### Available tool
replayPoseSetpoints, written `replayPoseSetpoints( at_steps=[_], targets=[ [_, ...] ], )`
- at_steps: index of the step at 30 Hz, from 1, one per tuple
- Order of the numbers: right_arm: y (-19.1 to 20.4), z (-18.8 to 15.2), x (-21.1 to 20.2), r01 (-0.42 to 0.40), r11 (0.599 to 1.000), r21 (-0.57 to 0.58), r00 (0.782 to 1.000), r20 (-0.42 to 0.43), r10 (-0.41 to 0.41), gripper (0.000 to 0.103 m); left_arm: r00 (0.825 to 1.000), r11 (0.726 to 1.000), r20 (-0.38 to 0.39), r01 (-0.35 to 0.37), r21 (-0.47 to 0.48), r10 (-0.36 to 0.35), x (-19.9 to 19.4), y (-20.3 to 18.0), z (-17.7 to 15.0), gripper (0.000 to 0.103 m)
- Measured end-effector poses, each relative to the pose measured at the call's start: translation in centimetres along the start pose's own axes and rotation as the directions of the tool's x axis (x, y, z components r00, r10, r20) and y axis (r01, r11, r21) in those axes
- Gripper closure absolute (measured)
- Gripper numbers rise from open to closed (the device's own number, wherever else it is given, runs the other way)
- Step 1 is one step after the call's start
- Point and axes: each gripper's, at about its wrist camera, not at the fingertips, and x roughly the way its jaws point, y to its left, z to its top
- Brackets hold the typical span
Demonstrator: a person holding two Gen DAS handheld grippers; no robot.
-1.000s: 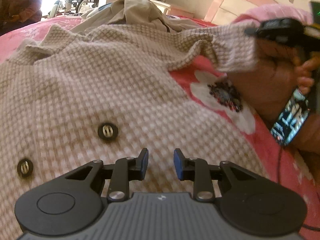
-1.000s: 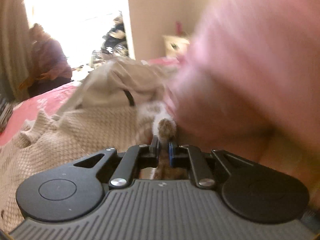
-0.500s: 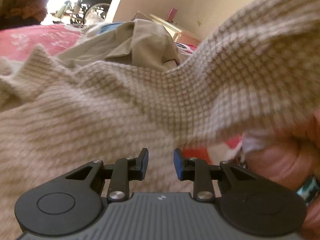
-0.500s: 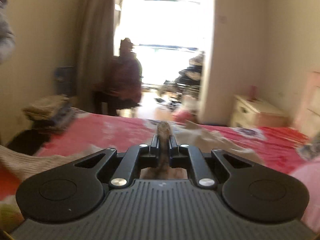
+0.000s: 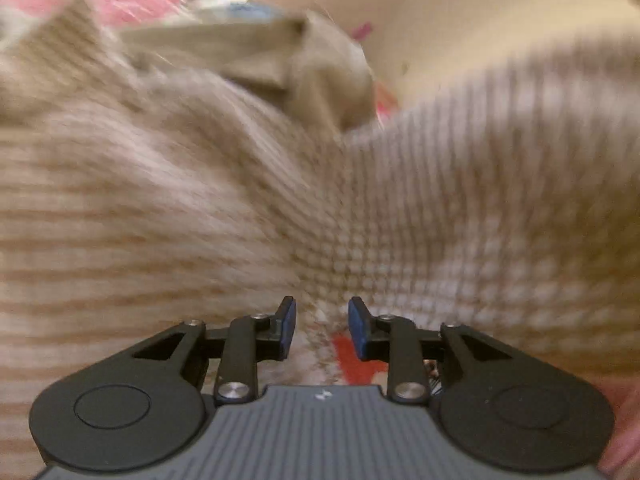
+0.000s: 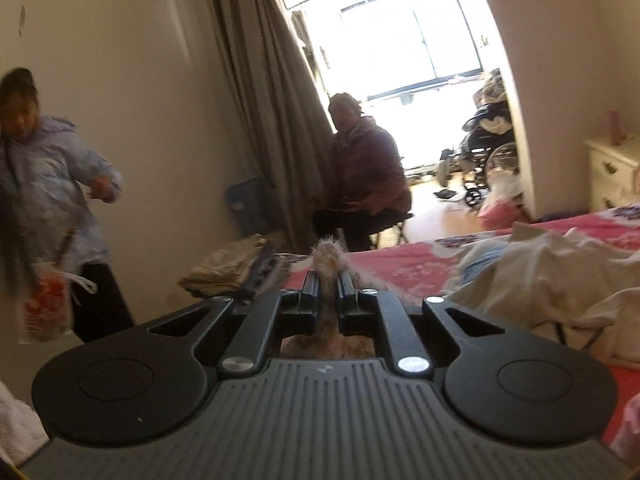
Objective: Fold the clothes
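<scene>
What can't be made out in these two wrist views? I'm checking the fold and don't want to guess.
- Left wrist view: the knit sweater is smeared by motion blur; its buttons and edges cannot be found. The left gripper, jaws opening, grips nothing.
- Right wrist view: the right gripper is shut on a fuzzy tuft of fabric; the gripper body hides the rest.
- Right wrist view: the pale clothes are cut off by the right edge.

Right wrist view: I see a grey-brown curtain [image 6: 260, 92] hanging upper centre, bright window [image 6: 404, 36] right of it. A seated person in a maroon hooded top [image 6: 366, 176] at centre, a standing person in a pale lilac puffer jacket [image 6: 52, 184] at far left holding a white-and-orange plastic bag [image 6: 44, 304]. A black wheelchair [image 6: 486, 160] centre right, cream drawer cabinet [image 6: 612, 172] at right edge. Red floral bedspread [image 6: 404, 268] lower right.
</scene>
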Motion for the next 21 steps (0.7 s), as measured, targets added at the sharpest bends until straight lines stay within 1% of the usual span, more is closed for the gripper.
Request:
replayPoseSetpoints(
  at_steps=[3,4,5,6,8,9,10,11,13,14,15,17,18,19,20,21],
  targets=[
    [0.4,-0.8,0.4,-0.090,0.996,-0.009,0.996,-0.030,0.089,0.096,0.999,0.995,0.031,0.012,-0.100,-0.009,-4.8,3.3,1.4,0.073],
    [0.7,-1.3,0.7,-0.122,0.992,-0.016,0.991,-0.050,0.121,0.096,0.999,0.993,0.031,0.012,-0.117,-0.008,-6.1,4.1,1.6,0.072],
    [1.1,-1.8,0.9,-0.159,0.987,-0.036,0.984,-0.089,0.156,0.096,0.999,0.991,0.031,0.012,-0.134,-0.007,-7.4,4.9,1.9,0.072],
    [1.9,-2.6,1.1,-0.192,0.979,-0.070,0.975,-0.131,0.182,0.096,1.000,0.991,0.021,0.001,-0.131,0.002,-8.8,5.4,1.8,0.072],
    [4.1,-4.5,1.5,-0.261,0.953,-0.155,0.945,-0.243,0.219,0.096,1.000,0.994,-0.009,-0.023,-0.111,0.022,-11.0,5.8,1.2,0.070],
    [5.3,-5.8,1.7,-0.298,0.935,-0.192,0.922,-0.313,0.229,0.096,0.999,0.994,-0.028,-0.032,-0.102,0.029,-12.0,6.0,0.8,0.070],
    [6.4,-7.2,1.9,-0.338,0.914,-0.223,0.893,-0.384,0.236,0.096,0.998,0.995,-0.050,-0.032,-0.096,0.027,-12.6,6.0,0.0,0.070],
    [7.5,-9.0,2.2,-0.368,0.894,-0.256,0.862,-0.455,0.224,0.096,0.997,0.995,-0.069,-0.032,-0.089,0.026,-13.0,6.0,-0.8,0.070],
    [9.4,-13.1,3.2,-0.411,0.863,-0.294,0.791,-0.586,0.178,0.096,0.994,0.997,-0.108,-0.033,-0.076,0.025,-14.0,6.1,-2.4,0.067],
    [10.1,-15.3,3.7,-0.424,0.850,-0.314,0.758,-0.637,0.143,0.096,0.991,0.997,-0.128,-0.033,-0.070,0.024,-14.5,6.1,-3.2,0.066],
    [10.8,-17.5,4.3,-0.437,0.836,-0.333,0.722,-0.684,0.105,0.095,0.988,0.997,-0.150,-0.049,-0.053,0.040,-14.4,6.0,-4.5,0.065],
    [11.3,-21.2,5.2,-0.438,0.833,-0.338,0.654,-0.756,0.036,0.092,0.980,0.998,-0.191,-0.061,-0.035,0.053,-14.3,5.7,-6.3,0.065],
    [11.5,-22.6,5.2,-0.432,0.841,-0.325,0.619,-0.785,0.015,0.091,0.977,0.998,-0.207,-0.061,-0.036,0.052,-14.4,5.7,-7.3,0.065],
    [11.7,-23.2,4.9,-0.425,0.852,-0.306,0.601,-0.799,0.013,0.091,0.975,0.998,-0.216,-0.055,-0.036,0.046,-14.5,5.7,-7.9,0.064],
    [11.8,-23.2,4.3,-0.417,0.868,-0.269,0.596,-0.802,0.038,0.091,0.975,0.998,-0.218,-0.050,-0.031,0.042,-14.5,5.6,-8.4,0.064],
    [11.9,-22.7,3.3,-0.407,0.889,-0.208,0.602,-0.793,0.090,0.088,0.975,0.999,-0.220,-0.044,-0.026,0.037,-14.6,5.5,-8.8,0.062]
  ],
)
